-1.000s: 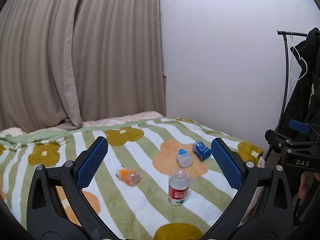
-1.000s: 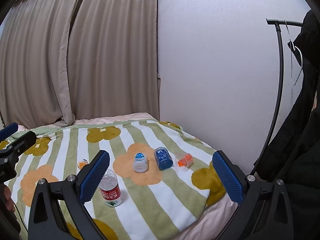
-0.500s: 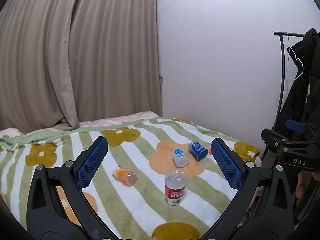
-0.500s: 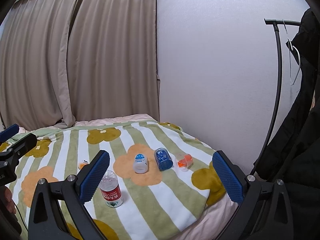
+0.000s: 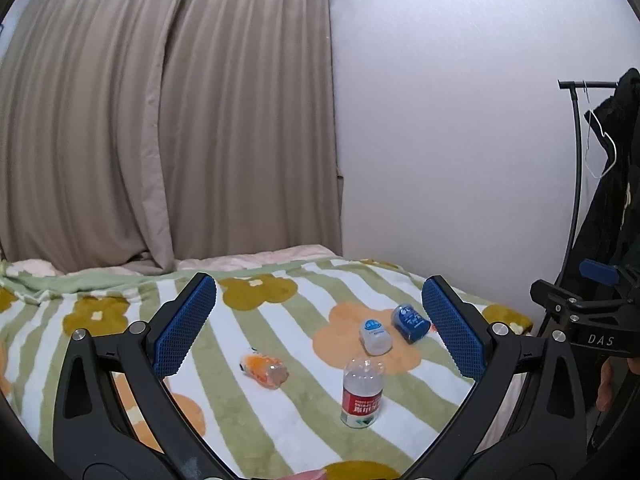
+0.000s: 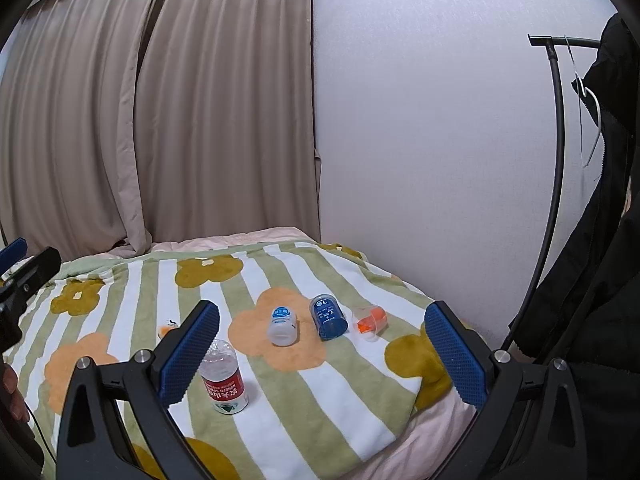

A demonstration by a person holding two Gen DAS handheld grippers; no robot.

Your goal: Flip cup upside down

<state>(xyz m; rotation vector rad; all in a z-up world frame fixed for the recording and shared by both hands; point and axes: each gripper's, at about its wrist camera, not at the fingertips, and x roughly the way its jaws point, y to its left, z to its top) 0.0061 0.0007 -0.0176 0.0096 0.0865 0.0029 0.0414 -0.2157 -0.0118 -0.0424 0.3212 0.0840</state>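
My left hand-held gripper [image 5: 319, 326] hung above the bed with its blue pads spread wide and nothing between them; my right hand-held gripper [image 6: 322, 346] was the same, wide apart and empty, off the bed's right side. On the green-striped flower blanket [image 6: 280, 420] a water bottle [image 6: 224, 380] with a red label stood upright nearest me. Beyond it, on an orange flower, a white cup [image 6: 282, 326] lay on its side just beside a blue cup [image 6: 328, 317], also tipped over. To the right of those, near the blanket's edge, lay a clear cup with something orange inside [image 6: 370, 320]. Another clear cup with orange contents [image 5: 265, 372] lay on its side to the left of the bottle. I held both tools well apart from all of them.
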